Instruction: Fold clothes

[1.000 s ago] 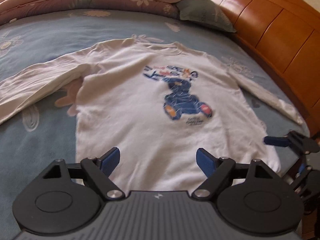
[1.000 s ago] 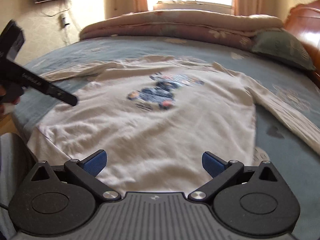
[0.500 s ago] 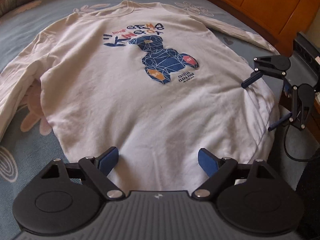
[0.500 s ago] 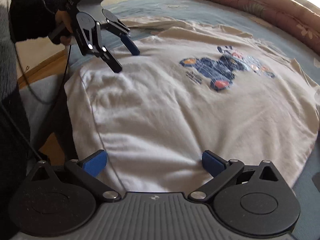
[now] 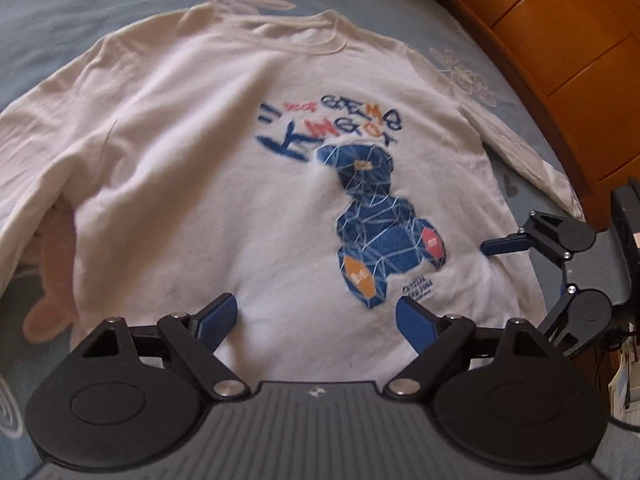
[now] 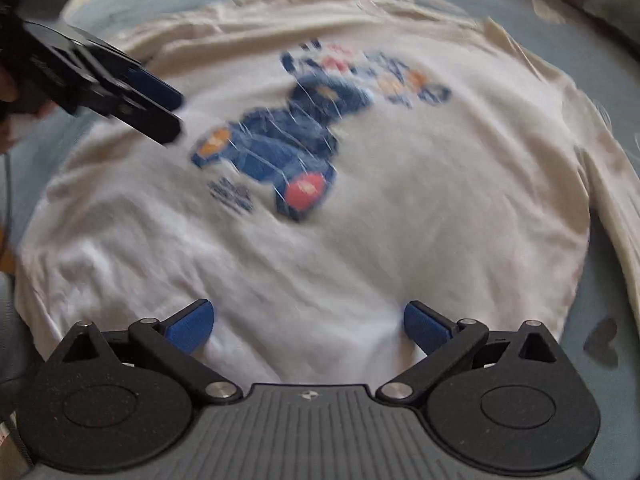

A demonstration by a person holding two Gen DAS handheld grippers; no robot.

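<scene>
A white long-sleeved shirt (image 5: 192, 184) with a blue bear print (image 5: 376, 232) lies spread face up on the bed, sleeves out to both sides. My left gripper (image 5: 316, 318) hovers open over the shirt's lower half, just below the print, with only cloth showing between its fingers. From the other side the same shirt (image 6: 420, 208) fills the view. My right gripper (image 6: 308, 326) is open low over the cloth near the hem. The left gripper (image 6: 176, 110) shows blurred at upper left, above the shirt beside the print.
A blue flowered bedsheet (image 5: 80, 20) lies under the shirt. A wooden bed frame (image 5: 560, 60) runs along the right. A person's hand (image 6: 6, 88) holds the left gripper at the frame's left edge. The right sleeve (image 6: 624, 216) trails off along the sheet.
Both grippers have come closer to the shirt and further in over its body. The bear print looms larger in both views. Both stay open.
</scene>
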